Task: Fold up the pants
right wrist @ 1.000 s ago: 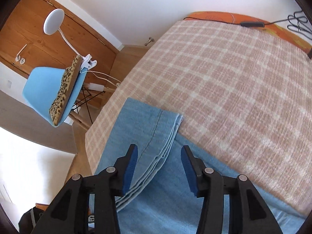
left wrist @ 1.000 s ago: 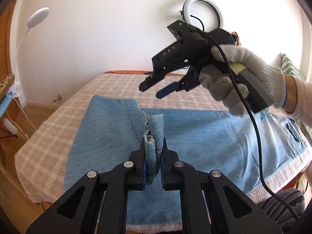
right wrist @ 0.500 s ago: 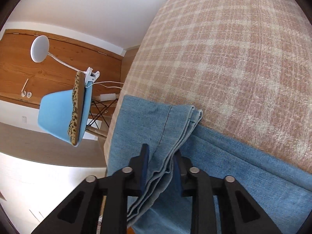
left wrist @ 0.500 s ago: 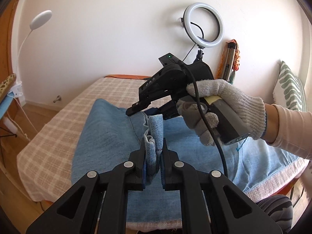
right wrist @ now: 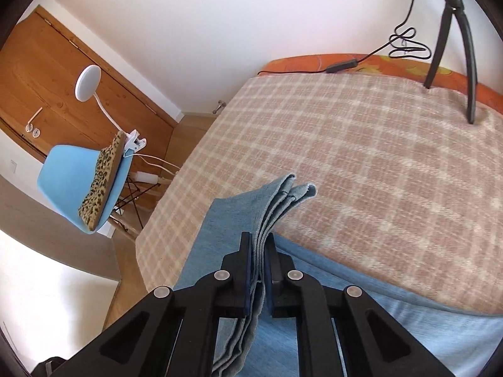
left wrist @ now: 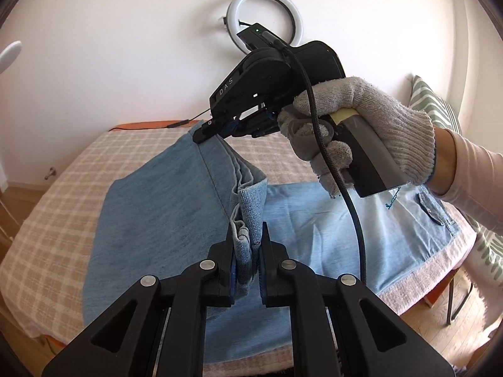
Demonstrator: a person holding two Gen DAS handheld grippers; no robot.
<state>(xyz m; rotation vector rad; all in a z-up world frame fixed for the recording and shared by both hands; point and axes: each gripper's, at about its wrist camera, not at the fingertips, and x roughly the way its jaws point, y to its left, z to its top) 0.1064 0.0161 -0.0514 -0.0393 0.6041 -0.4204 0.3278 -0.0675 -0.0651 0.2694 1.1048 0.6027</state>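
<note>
Both grippers, the left gripper and right gripper, pinch the hem of the light blue denim pants lying on the checked bed, and thick layers could slip out if pulled unevenly.

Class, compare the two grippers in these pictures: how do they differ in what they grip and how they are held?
The left gripper pinches the near corner of the jeans' hem; the right gripper pinches the far corner. The right gripper's gloved hand shows; the left gripper's hand does not. Both are shut on denim, lifting the leg ends off the blanket.
</note>
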